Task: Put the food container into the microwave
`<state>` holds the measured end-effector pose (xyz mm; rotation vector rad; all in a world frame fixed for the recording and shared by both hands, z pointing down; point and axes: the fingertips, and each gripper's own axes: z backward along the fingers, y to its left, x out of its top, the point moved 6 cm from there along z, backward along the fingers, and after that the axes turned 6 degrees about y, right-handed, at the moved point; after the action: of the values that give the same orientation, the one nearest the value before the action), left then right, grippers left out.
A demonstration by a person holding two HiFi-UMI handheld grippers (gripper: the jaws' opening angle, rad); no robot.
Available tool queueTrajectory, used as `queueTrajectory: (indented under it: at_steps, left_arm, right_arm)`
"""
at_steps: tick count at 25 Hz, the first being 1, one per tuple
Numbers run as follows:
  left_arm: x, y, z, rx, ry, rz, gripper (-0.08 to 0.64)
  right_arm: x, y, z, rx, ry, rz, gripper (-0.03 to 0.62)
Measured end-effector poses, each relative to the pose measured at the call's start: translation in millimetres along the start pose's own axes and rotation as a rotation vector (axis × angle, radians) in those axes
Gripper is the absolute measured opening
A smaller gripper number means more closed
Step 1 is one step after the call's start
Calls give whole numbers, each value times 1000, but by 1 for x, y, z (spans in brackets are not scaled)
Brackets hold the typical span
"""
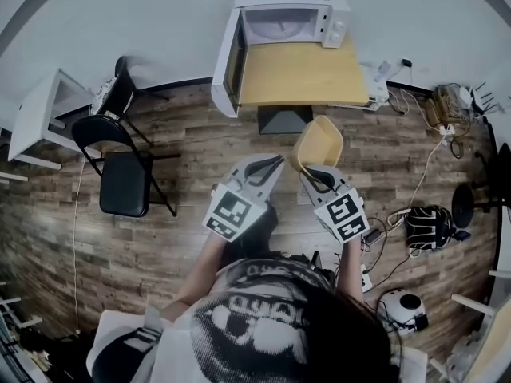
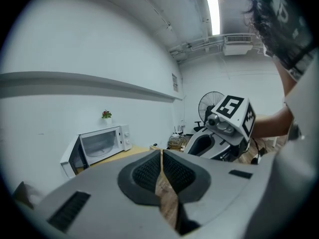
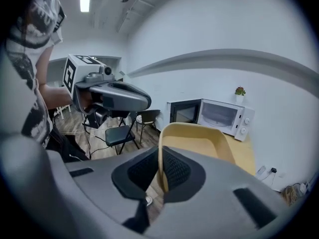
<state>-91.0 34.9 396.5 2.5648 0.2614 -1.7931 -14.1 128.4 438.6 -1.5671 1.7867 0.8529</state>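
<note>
A yellow food container [image 1: 318, 144] hangs in the air above the wooden floor, in front of the table. My right gripper [image 1: 307, 171] is shut on the container's near rim [image 3: 160, 159], and the tub stands tilted up beyond the jaws. My left gripper [image 1: 272, 163] is shut with nothing in it, its pads [image 2: 149, 172] pressed together. The white microwave [image 1: 279, 24] stands at the back of the wooden table [image 1: 303, 75] with its door [image 1: 229, 62] swung wide open to the left. The microwave [image 3: 224, 116] lies ahead in the right gripper view.
A black folding chair [image 1: 124, 174] stands to the left on the floor, with a white side table [image 1: 36, 118] beyond it. Cables, a power strip [image 1: 367, 278] and a black bag [image 1: 431, 226] lie on the floor to the right. A small plant [image 3: 240, 91] sits on the microwave.
</note>
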Motion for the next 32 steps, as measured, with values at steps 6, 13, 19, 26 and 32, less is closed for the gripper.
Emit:
queueTrajectory:
  at_steps: [6,13,19,26,32]
  left_arm:
    - [5,61,-24,-9,-12,7,12]
    - [5,119,-49,-27,-17,22,12]
    - [1,150,-61,-65,-19,17,12]
    - [-1,162,-72,-107,-40,31,12]
    - [-3,168,-78,-118,-42,50,12]
  right_arm:
    - [29,-39,-39,-18,18,-10,26]
    - [57,-71,-82,-30,44,-14,26]
    - [69,-82,-102,-66,58,-36,26]
    - [69,-84,-110,-86,103,-43,26]
    - [70,-87,-116,-82,115,-51,26]
